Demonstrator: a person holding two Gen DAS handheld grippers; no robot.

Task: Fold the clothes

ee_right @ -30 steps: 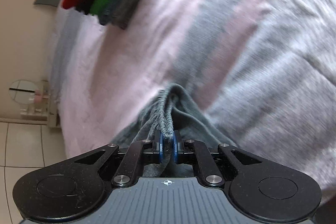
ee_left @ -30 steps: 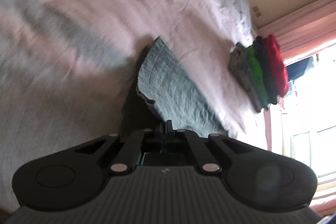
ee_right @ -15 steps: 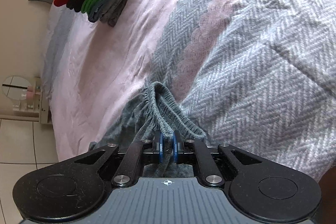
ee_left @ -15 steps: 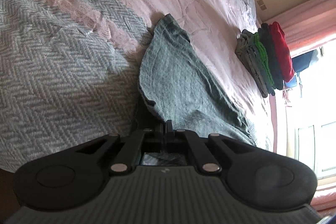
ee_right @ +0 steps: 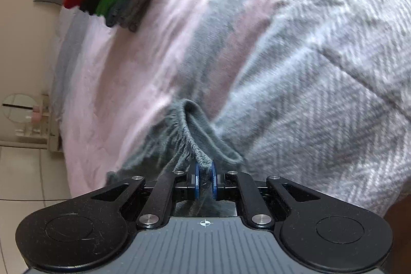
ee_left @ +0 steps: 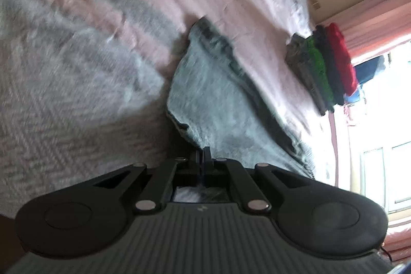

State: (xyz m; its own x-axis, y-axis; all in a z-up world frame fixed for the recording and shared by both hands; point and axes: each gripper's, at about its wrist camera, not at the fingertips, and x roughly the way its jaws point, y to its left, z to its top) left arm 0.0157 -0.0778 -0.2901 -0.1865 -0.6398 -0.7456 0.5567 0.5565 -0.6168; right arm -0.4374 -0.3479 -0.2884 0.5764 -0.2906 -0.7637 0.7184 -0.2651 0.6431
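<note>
Grey knit garment (ee_left: 213, 99) hung stretched between your tools above the pink-and-grey herringbone bedspread (ee_right: 321, 73). Left gripper (ee_left: 203, 158) pinched one edge; right gripper (ee_right: 204, 171) clamped the gathered ribbed band. Stack of folded clothes (ee_left: 326, 63) sat well apart.

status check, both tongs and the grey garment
Left tongs shut on grey garment. Right tongs shut on its gathered edge. Folded stack sits apart, nothing in the way.

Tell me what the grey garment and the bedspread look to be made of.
Grey garment: soft knit, probably cotton jersey; matte, with a gathered elastic-looking hem pinched in the right claw. Bedspread: woven textile, grey-white herringbone pattern with pink bands; fibre unclear.
</note>
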